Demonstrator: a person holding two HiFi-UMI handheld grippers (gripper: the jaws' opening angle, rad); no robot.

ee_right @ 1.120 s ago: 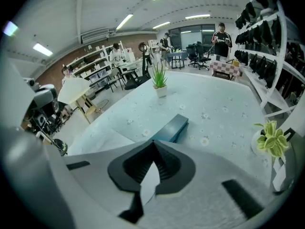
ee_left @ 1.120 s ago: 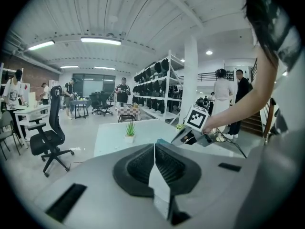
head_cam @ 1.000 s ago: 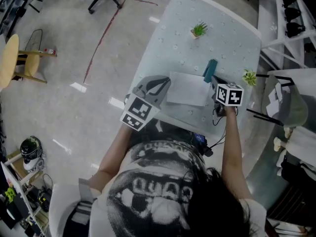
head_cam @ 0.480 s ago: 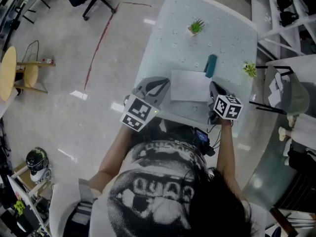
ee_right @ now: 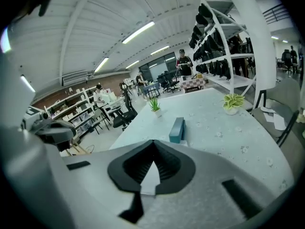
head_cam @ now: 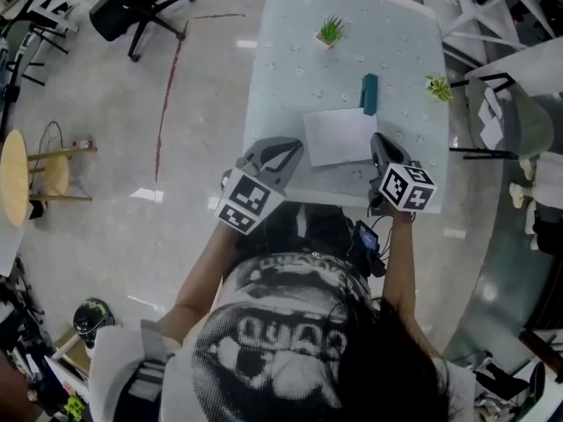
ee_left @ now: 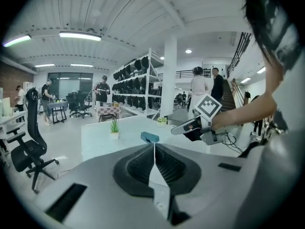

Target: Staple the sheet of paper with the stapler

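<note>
Head view first: the teal stapler (head_cam: 369, 93) lies on the counter (head_cam: 290, 51) with its long axis running straight away from the person, and the sheet of paper (head_cam: 340, 136) sits just on the near-left side of the stapler, its far right corner right by the stapler's near end. Can't tell if they touch. The right gripper (head_cam: 376, 140) is just short of the stapler's near end and pretty much in line with it, so that hand looks clearly nearer. The left gripper (head_cam: 292, 148) is well off to the stapler's near-left, past the sheet's left edge. Left gripper view: the left gripper's (ee_left: 154, 145) jaws are pressed together with nothing in them. The stapler (ee_left: 149, 137) pokes up just beyond the tips, the sheet is mostly hidden behind the jaws, and the right gripper (ee_left: 190, 126) hangs to the stapler's right. Right gripper view: this gripper's (ee_right: 153, 141) jaws are closed too, and empty. The stapler (ee_right: 177, 129) is ahead, a touch right of the tips, end-on, and its lower part is cut off.
</note>
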